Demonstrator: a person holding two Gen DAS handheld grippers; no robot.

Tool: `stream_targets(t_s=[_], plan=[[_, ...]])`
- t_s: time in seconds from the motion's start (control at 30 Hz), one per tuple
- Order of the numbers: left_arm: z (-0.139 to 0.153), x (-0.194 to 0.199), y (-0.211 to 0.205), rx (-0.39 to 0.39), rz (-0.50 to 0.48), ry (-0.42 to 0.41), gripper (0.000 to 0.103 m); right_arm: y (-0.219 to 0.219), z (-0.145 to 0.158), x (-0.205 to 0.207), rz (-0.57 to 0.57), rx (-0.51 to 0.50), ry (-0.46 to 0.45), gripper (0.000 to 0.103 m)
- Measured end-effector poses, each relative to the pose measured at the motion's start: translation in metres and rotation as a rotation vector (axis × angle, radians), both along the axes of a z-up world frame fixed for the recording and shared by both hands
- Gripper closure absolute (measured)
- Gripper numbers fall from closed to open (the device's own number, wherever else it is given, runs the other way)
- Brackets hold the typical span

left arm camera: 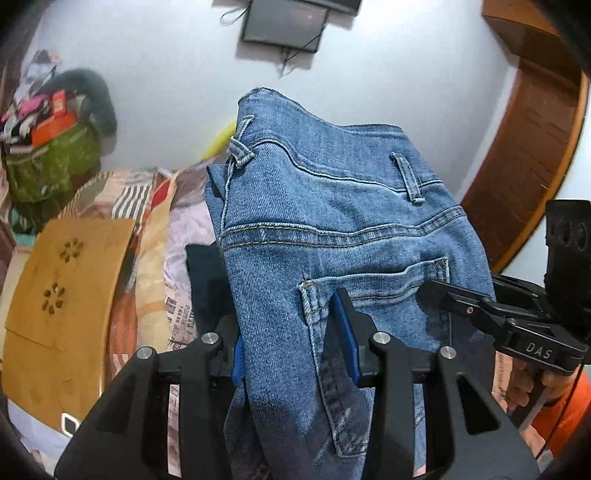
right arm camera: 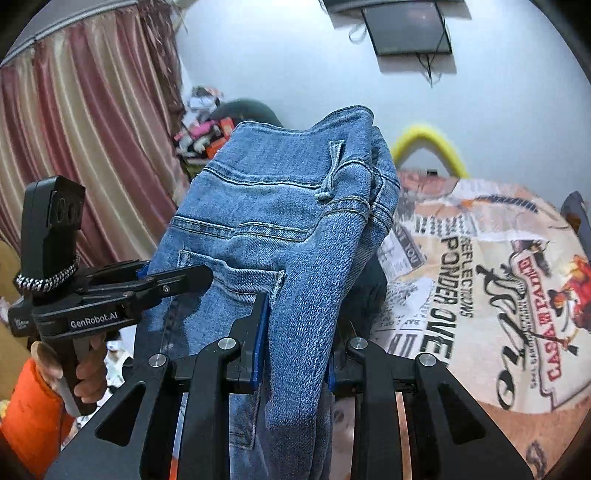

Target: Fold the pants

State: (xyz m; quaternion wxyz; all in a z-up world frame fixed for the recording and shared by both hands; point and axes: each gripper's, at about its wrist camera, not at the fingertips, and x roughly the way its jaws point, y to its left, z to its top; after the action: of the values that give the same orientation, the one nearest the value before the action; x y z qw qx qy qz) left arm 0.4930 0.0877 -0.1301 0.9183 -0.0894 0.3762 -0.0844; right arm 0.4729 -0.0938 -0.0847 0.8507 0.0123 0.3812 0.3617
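Observation:
Blue denim pants [left arm camera: 332, 221] hang in the air, waistband up, back pocket and belt loops facing me. My left gripper [left arm camera: 291, 332] is shut on the pants near the pocket edge; its blue pads press the denim from both sides. My right gripper [right arm camera: 295, 332] is shut on the other side of the same pants [right arm camera: 288, 221]. Each gripper shows in the other's view: the right one [left arm camera: 461, 306] at the pants' right edge, the left one [right arm camera: 155, 284] at their left edge. The legs hang below, out of sight.
A bed with a printed newspaper-pattern cover [right arm camera: 480, 277] lies below. A brown cardboard sheet [left arm camera: 62, 295] lies on the bed's left. A pile of clothes and boxes [left arm camera: 48, 129] stands by the wall. A curtain [right arm camera: 74, 129], a wall screen [left arm camera: 284, 22] and a wooden headboard [left arm camera: 528, 147] surround the bed.

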Motion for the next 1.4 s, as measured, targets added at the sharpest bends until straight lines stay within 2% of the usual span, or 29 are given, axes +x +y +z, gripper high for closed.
stream_targets(t_s=[0.2, 0.27, 0.33, 0.4, 0.47, 0.53, 0.63, 0.77, 0.97, 1.17, 1.27, 1.4], plan=[[-0.076, 0.052, 0.023, -0.002, 0.046, 0.105, 0.062, 0.029, -0.065, 0.044, -0.022, -0.117, 0.109, 0.080], [-0.108, 0.070, 0.026, -0.008, 0.059, 0.167, 0.061, 0.036, -0.086, 0.055, -0.038, -0.180, 0.144, 0.080], [-0.137, 0.080, 0.026, 0.000, 0.070, 0.243, 0.058, 0.037, -0.096, 0.062, -0.048, -0.191, 0.185, 0.078], [-0.158, 0.084, 0.028, -0.035, 0.082, 0.287, 0.054, 0.040, -0.096, 0.062, -0.037, -0.214, 0.197, 0.076], [-0.160, 0.080, 0.031, -0.053, 0.096, 0.262, 0.053, 0.047, -0.091, 0.055, -0.014, -0.285, 0.155, 0.075], [-0.154, 0.073, 0.032, -0.027, 0.107, 0.264, 0.053, 0.048, -0.087, 0.050, 0.006, -0.314, 0.138, 0.072], [-0.134, 0.056, 0.028, 0.055, 0.120, 0.261, 0.053, 0.034, -0.071, 0.030, -0.009, -0.302, 0.099, 0.072], [-0.081, 0.016, 0.023, 0.116, 0.122, 0.173, 0.053, 0.012, -0.041, 0.003, -0.026, -0.235, 0.037, 0.072], [0.002, -0.051, 0.024, 0.069, 0.139, 0.038, 0.053, -0.024, 0.041, -0.068, -0.049, -0.104, -0.132, 0.072], [0.089, -0.140, 0.010, 0.065, 0.114, -0.154, 0.053, -0.051, 0.115, -0.150, -0.044, 0.010, -0.305, 0.072], [0.128, -0.192, -0.003, 0.064, 0.099, -0.251, 0.053, -0.059, 0.139, -0.188, -0.041, 0.054, -0.376, 0.072], [0.163, -0.262, -0.026, 0.135, 0.121, -0.386, 0.053, -0.070, 0.157, -0.238, -0.042, 0.114, -0.448, 0.072]])
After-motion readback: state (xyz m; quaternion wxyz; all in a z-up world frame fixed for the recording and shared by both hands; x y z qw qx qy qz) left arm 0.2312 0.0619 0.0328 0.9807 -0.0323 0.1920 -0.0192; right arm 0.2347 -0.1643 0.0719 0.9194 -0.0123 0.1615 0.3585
